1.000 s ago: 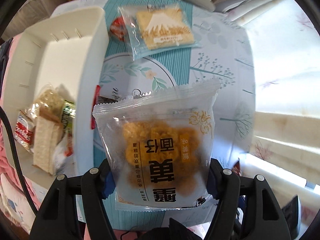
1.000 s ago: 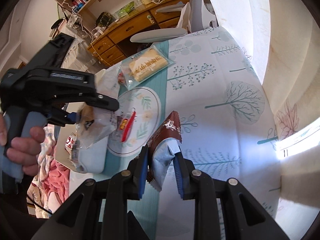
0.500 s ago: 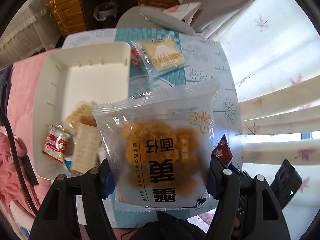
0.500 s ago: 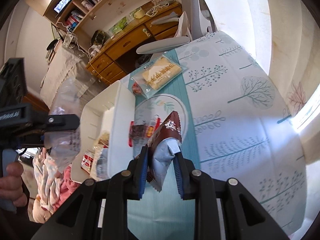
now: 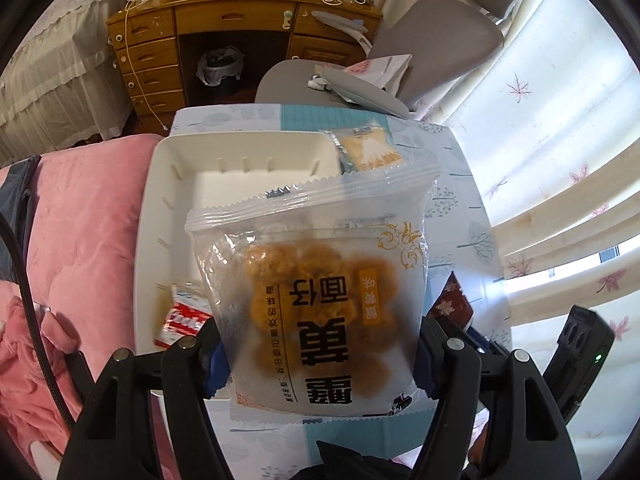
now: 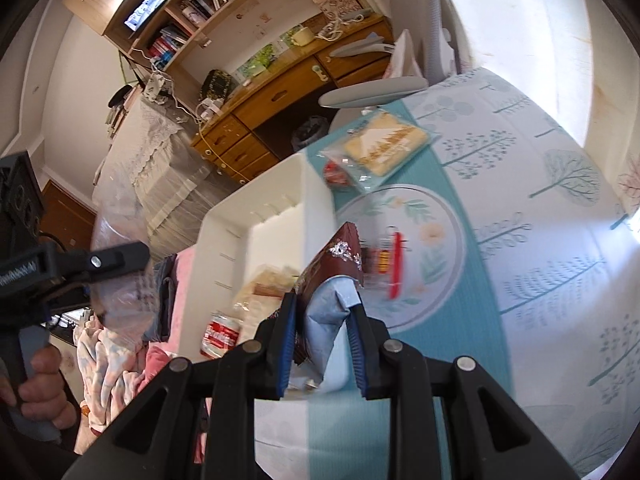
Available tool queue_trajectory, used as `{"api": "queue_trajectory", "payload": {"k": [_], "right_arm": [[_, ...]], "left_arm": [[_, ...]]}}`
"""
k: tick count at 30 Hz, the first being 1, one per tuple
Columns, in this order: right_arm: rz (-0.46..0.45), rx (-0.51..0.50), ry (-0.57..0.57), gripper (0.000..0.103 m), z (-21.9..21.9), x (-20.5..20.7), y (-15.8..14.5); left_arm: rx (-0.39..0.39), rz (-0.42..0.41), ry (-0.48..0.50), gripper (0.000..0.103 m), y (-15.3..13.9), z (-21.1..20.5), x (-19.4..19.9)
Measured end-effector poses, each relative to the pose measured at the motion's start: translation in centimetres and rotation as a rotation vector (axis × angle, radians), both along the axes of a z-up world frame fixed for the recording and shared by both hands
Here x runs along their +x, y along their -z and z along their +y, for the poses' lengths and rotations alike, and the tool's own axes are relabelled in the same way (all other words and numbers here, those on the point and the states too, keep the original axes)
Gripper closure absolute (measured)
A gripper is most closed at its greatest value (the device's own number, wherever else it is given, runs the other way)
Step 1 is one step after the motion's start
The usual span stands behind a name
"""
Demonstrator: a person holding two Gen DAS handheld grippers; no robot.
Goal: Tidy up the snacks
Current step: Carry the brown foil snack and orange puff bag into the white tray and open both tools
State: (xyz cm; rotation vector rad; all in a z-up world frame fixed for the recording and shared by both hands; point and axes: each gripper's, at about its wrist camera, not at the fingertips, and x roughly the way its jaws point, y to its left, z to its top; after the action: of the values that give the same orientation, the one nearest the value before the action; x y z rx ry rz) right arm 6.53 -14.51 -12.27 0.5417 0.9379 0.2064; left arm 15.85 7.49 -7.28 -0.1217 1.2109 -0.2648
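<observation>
The left gripper [image 5: 318, 354], clamped on the clear pastry bag [image 5: 316, 300], has risen and swung toward 9 o'clock, so the white bin [image 5: 240, 156] now lies under it. The right gripper [image 6: 320, 332], pinching the brown packet [image 6: 334, 264], has followed toward the bin's near wall.

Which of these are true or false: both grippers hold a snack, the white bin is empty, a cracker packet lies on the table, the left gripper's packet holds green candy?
1. Both grippers hold a snack. True: the left gripper clamps a clear packet, the right gripper a brown packet.
2. The white bin is empty. False: several snacks lie in it, including a red-and-white packet.
3. A cracker packet lies on the table. True.
4. The clear packet holds green candy. False: its contents are golden-brown pieces.
</observation>
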Motion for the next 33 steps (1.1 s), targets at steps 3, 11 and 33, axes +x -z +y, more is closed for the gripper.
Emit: {"api": "queue_trajectory", "payload": {"k": [3, 11, 33], "right_arm": [[-0.015, 0.012, -0.003, 0.078, 1.8, 0.3, 0.0], [-0.028, 0.017, -0.036, 0.078, 6.4, 1.3, 0.8], [0.012, -0.075, -0.103, 0.041, 7.8, 1.1, 0.0]], "left_arm": [[-0.008, -0.002, 0.004, 0.033, 0.8, 1.9, 0.0], [-0.006, -0.013, 0.030, 0.032, 3.7, 5.8, 0.3], [-0.054, -0.024, -0.041, 0.008, 4.1, 7.7, -0.9]]}}
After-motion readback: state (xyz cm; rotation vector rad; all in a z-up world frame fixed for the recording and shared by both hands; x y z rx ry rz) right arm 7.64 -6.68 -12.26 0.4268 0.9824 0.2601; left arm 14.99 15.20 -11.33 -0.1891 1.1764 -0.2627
